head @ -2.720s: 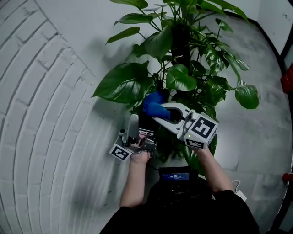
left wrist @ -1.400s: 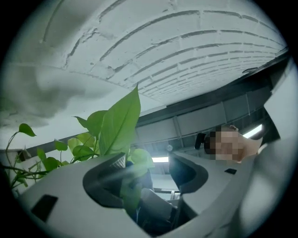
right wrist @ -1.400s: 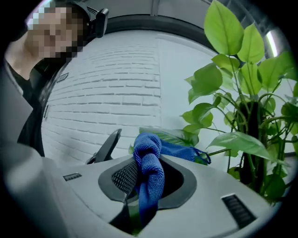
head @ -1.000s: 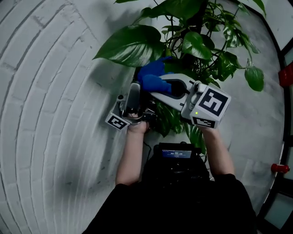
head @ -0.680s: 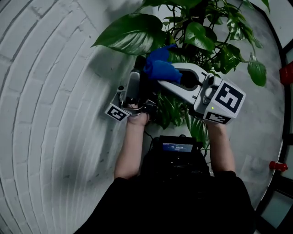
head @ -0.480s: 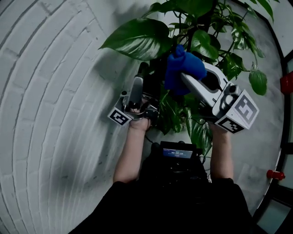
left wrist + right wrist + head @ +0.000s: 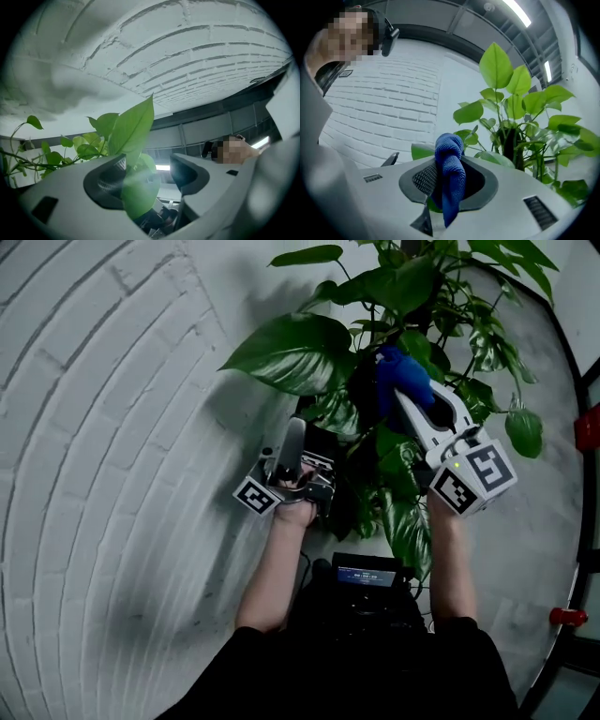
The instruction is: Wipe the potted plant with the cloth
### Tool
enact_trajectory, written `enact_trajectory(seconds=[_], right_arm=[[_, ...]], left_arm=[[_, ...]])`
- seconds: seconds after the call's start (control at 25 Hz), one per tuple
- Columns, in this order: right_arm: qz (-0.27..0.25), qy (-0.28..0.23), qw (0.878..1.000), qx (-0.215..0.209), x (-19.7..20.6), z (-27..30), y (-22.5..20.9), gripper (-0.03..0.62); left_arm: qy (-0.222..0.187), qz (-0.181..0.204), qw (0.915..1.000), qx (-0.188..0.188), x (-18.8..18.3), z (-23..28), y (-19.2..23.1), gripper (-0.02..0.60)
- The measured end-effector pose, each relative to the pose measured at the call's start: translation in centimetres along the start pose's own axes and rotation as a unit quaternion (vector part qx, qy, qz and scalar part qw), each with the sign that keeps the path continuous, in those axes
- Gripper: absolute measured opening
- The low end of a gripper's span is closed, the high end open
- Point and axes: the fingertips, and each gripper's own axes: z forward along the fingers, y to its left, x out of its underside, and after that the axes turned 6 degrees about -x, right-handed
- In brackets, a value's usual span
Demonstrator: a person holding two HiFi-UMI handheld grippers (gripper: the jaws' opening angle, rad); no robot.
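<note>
The potted plant (image 7: 412, 296) has a big glossy leaf (image 7: 295, 352) reaching left toward the wall. My left gripper (image 7: 302, 432) points up just under that leaf. In the left gripper view its jaws (image 7: 147, 176) stand apart, and a green leaf (image 7: 133, 131) hangs between them, nearer the left pad. My right gripper (image 7: 412, 395) reaches into the foliage right of the big leaf. It is shut on a bunched blue cloth (image 7: 401, 379). In the right gripper view the cloth (image 7: 449, 154) sticks up from the closed jaws (image 7: 449, 185), with the plant's stems (image 7: 511, 140) just ahead.
A white brick wall (image 7: 103, 427) curves along the left, close behind the plant. A small lit screen (image 7: 366, 573) sits at the person's chest. Red fittings (image 7: 589, 427) show at the right edge over grey floor (image 7: 534, 521). More leaves hang low between my two hands (image 7: 403, 521).
The right gripper has carried the blue cloth off the big leaf, up and to the right into the plant's middle. The left gripper has stayed under the leaf.
</note>
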Motion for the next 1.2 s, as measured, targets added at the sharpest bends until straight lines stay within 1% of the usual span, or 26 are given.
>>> enact_trajectory(seconds=[0.16, 0.28, 0.48, 0.6, 0.72, 0.76, 0.84, 0.88, 0.92, 0.96, 1.0, 1.04, 1.08, 1.12, 1.16, 1.2], right_arm=[[0.018, 0.046, 0.996, -0.078, 2.8, 3.7, 3.8, 0.115], [0.049, 0.057, 0.988, -0.137, 3.7, 5.0, 6.9, 0.115], [0.082, 0.067, 0.975, -0.197, 4.2, 5.2, 10.3, 0.114], [0.09, 0.077, 0.964, -0.236, 4.4, 5.1, 12.5, 0.114], [0.11, 0.061, 0.956, -0.266, 3.6, 4.1, 13.6, 0.114], [0.117, 0.047, 0.954, -0.27, 3.0, 3.6, 13.5, 0.114], [0.137, 0.001, 0.951, -0.276, 1.1, 2.0, 12.7, 0.114], [0.144, -0.027, 0.951, -0.273, 0.0, 1.0, 11.9, 0.114], [0.144, -0.055, 0.953, -0.261, -1.3, -0.1, 10.9, 0.114], [0.136, -0.08, 0.958, -0.238, -2.4, -1.1, 9.5, 0.114], [0.12, -0.099, 0.967, -0.202, -3.4, -2.1, 7.8, 0.114], [0.098, -0.112, 0.976, -0.156, -4.2, -3.1, 6.0, 0.114], [0.071, -0.116, 0.985, -0.105, -4.7, -4.0, 4.1, 0.114], [0.042, -0.113, 0.991, -0.052, -5.0, -4.8, 2.3, 0.114], [0.013, -0.106, 0.994, -0.006, -5.1, -5.4, 0.8, 0.114], [-0.011, -0.096, 0.995, 0.027, -5.1, -5.7, -0.2, 0.114]], left_arm=[[0.007, -0.01, 0.9995, 0.03, 0.6, 0.9, -1.0, 0.285], [0.014, -0.003, 0.9992, 0.037, 0.8, 0.9, -1.6, 0.291], [0.023, 0.009, 0.9984, 0.051, 0.5, -0.2, -1.8, 0.359], [0.024, 0.009, 0.9977, 0.063, 0.4, -0.9, -1.8, 0.365], [0.015, 0.0, 0.9976, 0.067, 0.1, -1.2, -1.5, 0.365], [0.015, -0.001, 0.9977, 0.066, 0.2, -1.2, -1.4, 0.365], [0.016, -0.004, 0.998, 0.062, 0.3, -1.2, -1.1, 0.365], [0.014, -0.007, 0.9981, 0.06, 0.4, -1.2, -0.9, 0.365], [0.012, -0.01, 0.9981, 0.059, 0.4, -1.2, -0.7, 0.365], [0.009, -0.013, 0.9982, 0.058, 0.3, -1.2, -0.6, 0.365], [0.007, -0.016, 0.9982, 0.057, 0.2, -1.2, -0.5, 0.366], [0.005, -0.018, 0.9982, 0.056, 0.1, -1.2, -0.5, 0.365], [0.003, -0.02, 0.9983, 0.055, 0.0, -1.2, -0.4, 0.365], [0.002, -0.021, 0.9983, 0.055, -0.1, -1.1, -0.3, 0.365], [0.001, -0.022, 0.9983, 0.054, -0.2, -1.0, -0.2, 0.365], [0.0, -0.024, 0.9983, 0.054, -0.2, -1.0, -0.2, 0.365]])
